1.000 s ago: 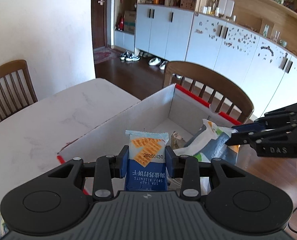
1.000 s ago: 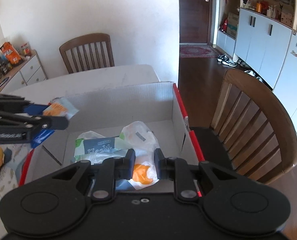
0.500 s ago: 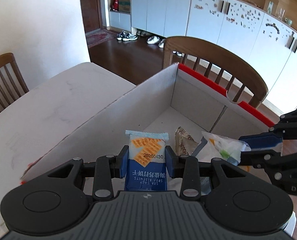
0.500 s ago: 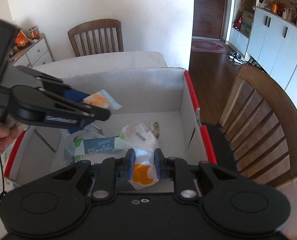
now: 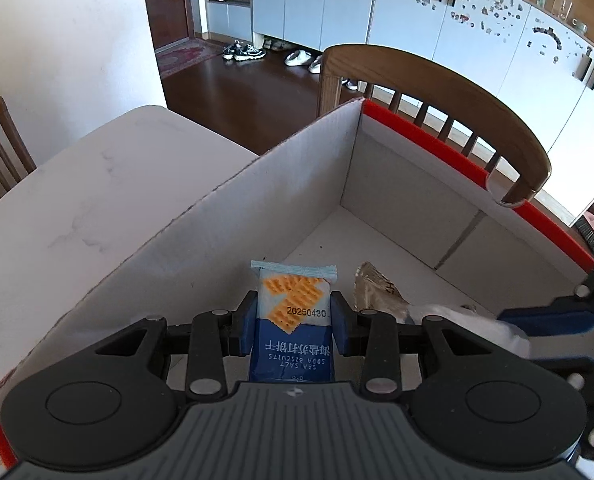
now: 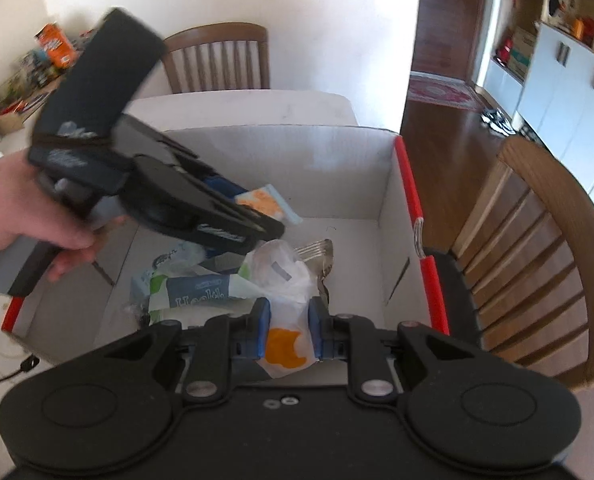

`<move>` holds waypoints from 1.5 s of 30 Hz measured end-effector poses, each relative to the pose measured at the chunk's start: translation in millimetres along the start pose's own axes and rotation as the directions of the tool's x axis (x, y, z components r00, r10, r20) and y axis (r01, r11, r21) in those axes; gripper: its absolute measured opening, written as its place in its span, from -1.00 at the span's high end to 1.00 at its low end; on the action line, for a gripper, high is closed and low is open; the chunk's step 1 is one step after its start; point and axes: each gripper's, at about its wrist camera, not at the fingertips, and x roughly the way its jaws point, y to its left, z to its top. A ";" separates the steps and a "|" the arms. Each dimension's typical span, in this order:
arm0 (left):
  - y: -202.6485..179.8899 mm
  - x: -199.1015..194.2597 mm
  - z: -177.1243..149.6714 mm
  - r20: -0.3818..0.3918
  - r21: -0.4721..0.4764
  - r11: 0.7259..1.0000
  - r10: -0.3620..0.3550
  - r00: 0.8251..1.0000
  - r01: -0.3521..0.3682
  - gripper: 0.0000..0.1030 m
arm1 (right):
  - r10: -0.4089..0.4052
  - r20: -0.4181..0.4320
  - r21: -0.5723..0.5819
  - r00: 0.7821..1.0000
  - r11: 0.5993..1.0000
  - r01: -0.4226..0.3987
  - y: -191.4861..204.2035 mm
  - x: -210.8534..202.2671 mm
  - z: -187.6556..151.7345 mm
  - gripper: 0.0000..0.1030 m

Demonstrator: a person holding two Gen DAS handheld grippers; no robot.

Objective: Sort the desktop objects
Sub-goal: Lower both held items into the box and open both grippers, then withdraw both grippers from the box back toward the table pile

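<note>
**Both grippers over the box, each clamped on a packet**

Our left gripper [image 5: 293, 322] has its blue pads pressed against the two sides of the soda biscuit packet [image 5: 293, 320], which stands upright between them, its crimped end pointing toward 12 o'clock over the open cardboard box [image 5: 409, 184]. From the right wrist view we see the same left gripper [image 6: 257, 220] entering from 9 o'clock, held in the left hand [image 6: 25, 208] and tilted down into the box, with the biscuit packet [image 6: 265, 202] poking out of its tip.

Our right gripper [image 6: 287, 330] is closed on a white pouch with an orange print [image 6: 285, 344], held above the near edge of the box. Inside the box, just beyond that pouch toward 11 o'clock, lies a green and white bag [image 6: 193, 294]; a silvery foil wrapper [image 6: 317, 250] sits toward 1 o'clock. The box rests on the white table [image 5: 77, 200], and a wooden chair [image 6: 537, 248] stands just beside its red-edged side at 3 o'clock.
</note>
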 end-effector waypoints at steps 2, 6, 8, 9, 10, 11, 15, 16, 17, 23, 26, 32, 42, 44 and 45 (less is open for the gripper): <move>1.2 4.6 1.0 -0.013 -0.014 1.000 -0.003 1.000 0.003 0.30 | 0.011 -0.010 0.006 1.000 1.000 -0.011 -2.2 1.7 0.5 0.62; 2.5 13.6 1.3 -0.041 -0.021 1.000 -0.013 0.999 0.012 0.30 | 0.014 -0.024 0.026 1.000 1.000 -0.014 -3.3 6.4 1.6 0.53; 2.8 17.1 0.6 -0.061 -0.023 1.000 -0.009 0.998 0.008 0.30 | 0.022 -0.030 0.037 0.999 0.999 -0.021 -4.5 6.8 2.3 0.50; 2.7 18.7 0.3 -0.070 -0.024 1.000 -0.007 0.998 0.005 0.30 | 0.027 -0.035 0.043 0.999 0.999 -0.026 -5.5 7.6 3.2 0.49; 3.0 20.6 -0.2 -0.078 -0.026 1.000 -0.008 0.997 0.006 0.30 | 0.031 -0.038 0.046 0.999 0.999 -0.029 -6.5 7.5 3.3 0.48; 3.6 22.1 -0.8 -0.087 -0.032 0.999 -0.013 0.996 0.010 0.30 | 0.033 -0.038 0.047 0.999 0.998 -0.031 -7.4 7.0 3.9 0.48; 6.5 27.3 -0.3 -0.121 -0.061 0.998 -0.039 0.992 0.032 0.28 | 0.043 -0.034 0.051 0.999 0.998 -0.041 -7.8 3.4 4.4 0.35; 6.4 27.3 0.6 -0.125 -0.064 0.997 -0.041 0.991 0.034 0.28 | 0.044 -0.032 0.051 0.999 0.998 -0.042 -8.3 2.5 3.6 0.34; 6.7 27.5 1.6 -0.130 -0.066 0.997 -0.043 0.991 0.035 0.26 | 0.044 -0.030 0.050 0.999 0.998 -0.043 -8.2 1.4 3.5 0.30; 8.1 23.7 1.7 -0.137 -0.076 0.997 -0.028 0.990 0.018 -0.29 | 0.046 -0.009 0.065 0.999 0.997 -0.045 -10.5 -6.0 1.5 -0.03; 10.4 16.0 -0.5 -0.126 -0.095 0.995 -0.032 0.992 0.020 -0.36 | 0.052 0.003 0.069 0.999 0.996 -0.052 -8.1 -9.2 3.1 -0.13; 13.6 -6.4 -4.1 -0.077 -0.128 0.992 -0.024 0.997 0.014 -0.45 | 0.050 0.023 0.058 0.999 0.997 -0.051 -8.0 -15.0 3.8 -0.26; 11.9 -39.7 -7.4 0.003 -0.160 0.986 -0.045 0.999 0.044 -0.62 | 0.069 0.053 0.070 0.996 0.995 -0.073 -6.3 -31.2 2.8 -0.31; 12.0 -49.3 -8.8 0.022 -0.167 0.984 -0.053 0.998 0.056 -0.65 | 0.074 0.060 0.072 0.996 0.994 -0.078 -5.0 -34.4 2.7 -0.31; 11.0 -53.7 -11.0 0.033 -0.169 0.984 -0.057 0.998 0.062 -0.67 | 0.078 0.063 0.073 0.995 0.994 -0.083 -5.2 -35.8 2.8 -0.32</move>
